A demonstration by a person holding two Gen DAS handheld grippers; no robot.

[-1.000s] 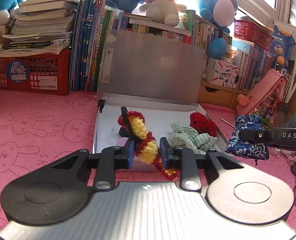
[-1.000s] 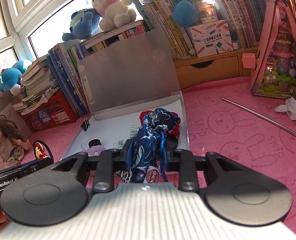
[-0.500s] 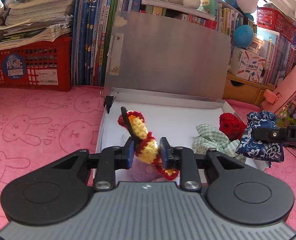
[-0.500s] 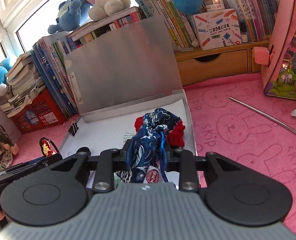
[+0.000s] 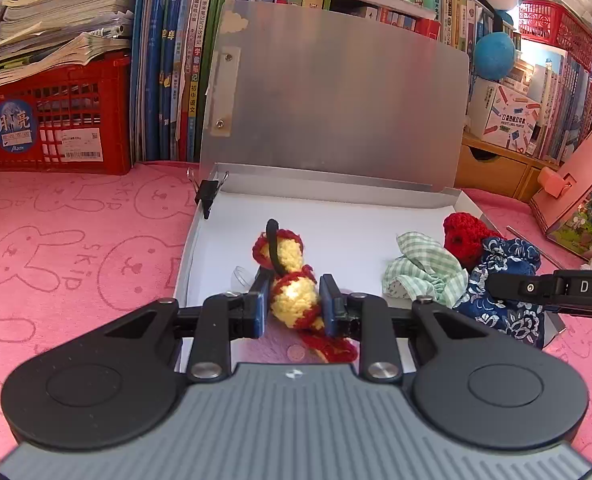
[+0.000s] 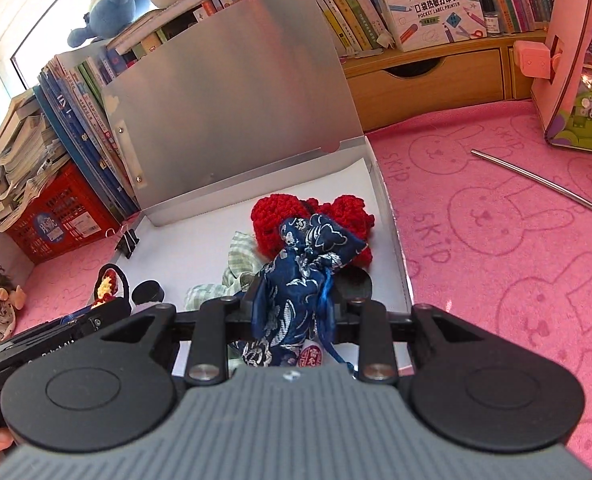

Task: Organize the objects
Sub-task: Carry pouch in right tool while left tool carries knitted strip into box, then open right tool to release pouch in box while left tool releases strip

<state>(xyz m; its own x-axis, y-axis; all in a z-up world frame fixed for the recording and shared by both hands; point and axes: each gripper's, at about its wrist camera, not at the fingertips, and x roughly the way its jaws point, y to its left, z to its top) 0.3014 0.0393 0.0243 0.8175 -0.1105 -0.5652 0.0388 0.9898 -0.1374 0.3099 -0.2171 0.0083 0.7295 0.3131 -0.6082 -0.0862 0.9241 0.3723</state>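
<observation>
My left gripper (image 5: 293,304) is shut on a yellow and red crochet piece (image 5: 291,280) with a black loop, held over the near left part of the open metal box (image 5: 328,204). My right gripper (image 6: 293,308) is shut on a dark blue patterned pouch (image 6: 300,276), over the box's near right part. That pouch (image 5: 504,280) also shows in the left wrist view at the right. Inside the box lie a red crochet piece (image 6: 275,220) and a green checked cloth (image 5: 420,268). A small black cap (image 6: 148,290) sits near the left side.
The box's silver lid (image 5: 336,100) stands upright at the back. A black binder clip (image 5: 207,196) sits on the box's left corner. Books and a red basket (image 5: 51,120) line the back. A metal rod (image 6: 544,184) lies on the pink mat at right, near a pink toy house (image 6: 576,52).
Both grippers have moved forward and down toward the box with their items still held. The box now looks larger and closer in both views.
</observation>
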